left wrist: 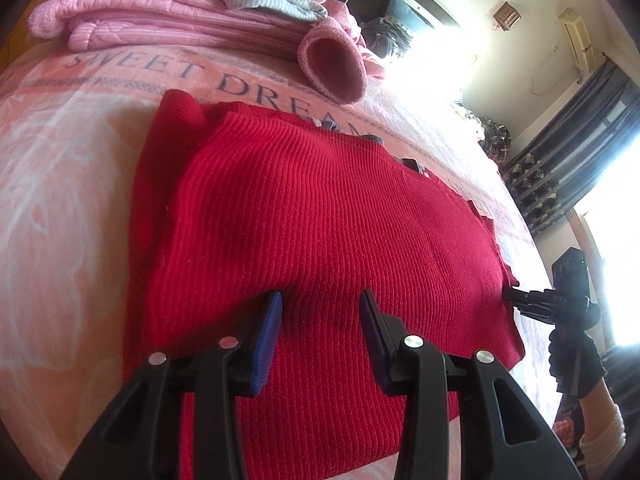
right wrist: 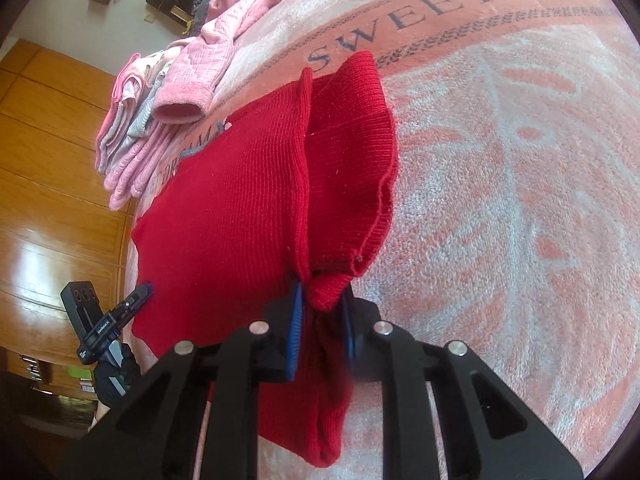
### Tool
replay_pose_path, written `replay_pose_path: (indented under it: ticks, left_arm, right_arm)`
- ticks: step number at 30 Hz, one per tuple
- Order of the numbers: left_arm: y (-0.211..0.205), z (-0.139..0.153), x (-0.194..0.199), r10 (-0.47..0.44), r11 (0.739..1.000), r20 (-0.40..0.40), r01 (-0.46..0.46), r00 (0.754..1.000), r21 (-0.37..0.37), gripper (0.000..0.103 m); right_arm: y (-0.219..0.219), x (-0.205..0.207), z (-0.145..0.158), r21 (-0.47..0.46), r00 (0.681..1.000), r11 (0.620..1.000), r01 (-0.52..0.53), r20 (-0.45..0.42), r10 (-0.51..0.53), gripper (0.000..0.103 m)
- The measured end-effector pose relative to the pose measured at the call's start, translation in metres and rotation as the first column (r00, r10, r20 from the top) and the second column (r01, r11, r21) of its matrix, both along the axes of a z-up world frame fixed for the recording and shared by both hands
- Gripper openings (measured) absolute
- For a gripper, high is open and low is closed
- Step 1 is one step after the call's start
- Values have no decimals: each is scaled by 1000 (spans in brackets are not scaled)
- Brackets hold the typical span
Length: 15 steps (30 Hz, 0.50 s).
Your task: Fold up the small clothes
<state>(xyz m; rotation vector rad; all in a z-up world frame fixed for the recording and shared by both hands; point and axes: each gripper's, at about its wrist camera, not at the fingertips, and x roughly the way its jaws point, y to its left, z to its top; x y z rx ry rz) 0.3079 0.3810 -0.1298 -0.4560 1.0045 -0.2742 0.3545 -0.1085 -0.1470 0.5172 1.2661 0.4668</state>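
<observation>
- Left gripper [left wrist: 320, 300]: blue-padded jaws spread wide above the red ribbed knit sweater [left wrist: 320, 220], gripping nothing.
- Sweater lies flat on the pink "SWEET DREAM" blanket [left wrist: 72, 168] (folded pink clothes [left wrist: 160, 12] stacked behind).
- Right gripper [right wrist: 322, 304]: jaws pinched on the sweater's bunched edge.

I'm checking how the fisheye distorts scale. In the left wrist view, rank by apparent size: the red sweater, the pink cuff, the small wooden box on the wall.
1. Red sweater, by far the largest.
2. Pink cuff.
3. Wooden box, smallest, though it is farthest away, so its true size is unsure.
</observation>
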Motion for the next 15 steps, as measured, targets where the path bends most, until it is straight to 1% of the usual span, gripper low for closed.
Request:
replay_pose_path:
  ticks: [12, 15]
  left_arm:
    - [-1, -1, 0, -6, 1000, 7, 6, 1000, 2, 40]
    - [1, -1, -1, -7, 1000, 9, 7, 1000, -10, 40]
  right_arm:
    - [1, 0, -3, -6, 1000, 1000, 12, -11, -13, 14]
    - [-2, -1, 3, 29, 999, 999, 38, -28, -38, 13]
